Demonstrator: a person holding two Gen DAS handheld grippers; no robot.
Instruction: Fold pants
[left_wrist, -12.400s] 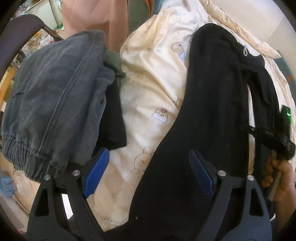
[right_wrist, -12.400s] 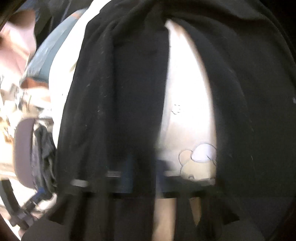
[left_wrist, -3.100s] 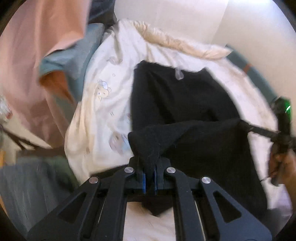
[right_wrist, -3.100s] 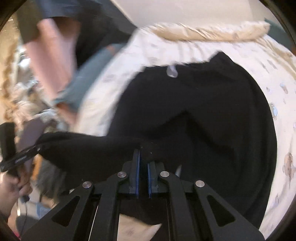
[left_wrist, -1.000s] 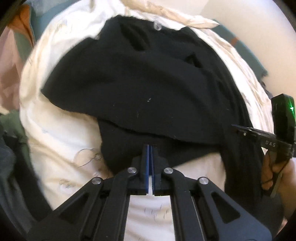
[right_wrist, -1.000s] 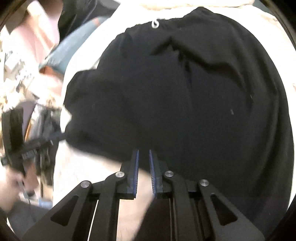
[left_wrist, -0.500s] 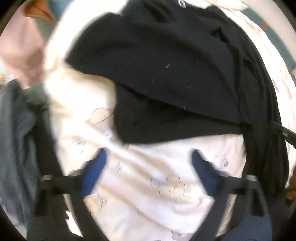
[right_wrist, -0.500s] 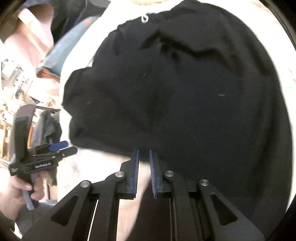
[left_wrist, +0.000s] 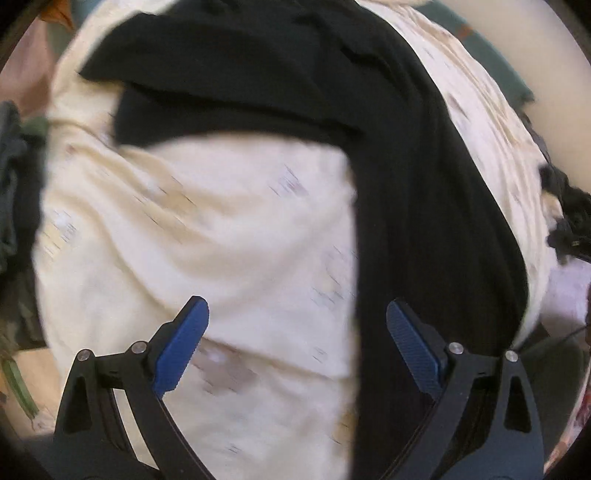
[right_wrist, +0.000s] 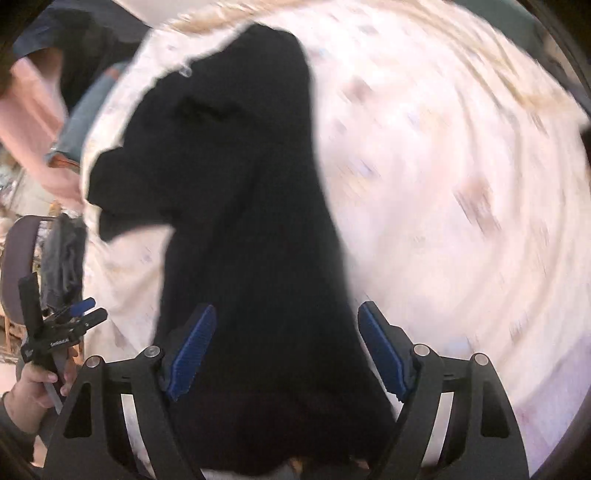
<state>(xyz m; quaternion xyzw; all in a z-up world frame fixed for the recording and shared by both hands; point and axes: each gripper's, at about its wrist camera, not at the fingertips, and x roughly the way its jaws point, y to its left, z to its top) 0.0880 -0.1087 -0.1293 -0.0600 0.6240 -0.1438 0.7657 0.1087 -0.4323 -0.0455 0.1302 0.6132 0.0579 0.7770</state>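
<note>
The black pants lie on the cream printed bedsheet, one leg folded across the top and the other running down the right side. My left gripper is open and empty above bare sheet, its right finger beside the pants leg. In the right wrist view the pants run from the far waistband down between the fingers. My right gripper is open, its jaws on either side of the black fabric. The left gripper also shows at the lower left, hand-held. Both views are blurred by motion.
A chair with grey clothes stands off the bed's left edge. Pink and blue cloth hangs at the far left. Dark clothes sit at the left edge of the left wrist view. A pale wall lies behind the bed.
Both grippers have opened and let go of the pants. The folded leg now lies across the upper part. Both cameras have swung toward the remaining long leg.
</note>
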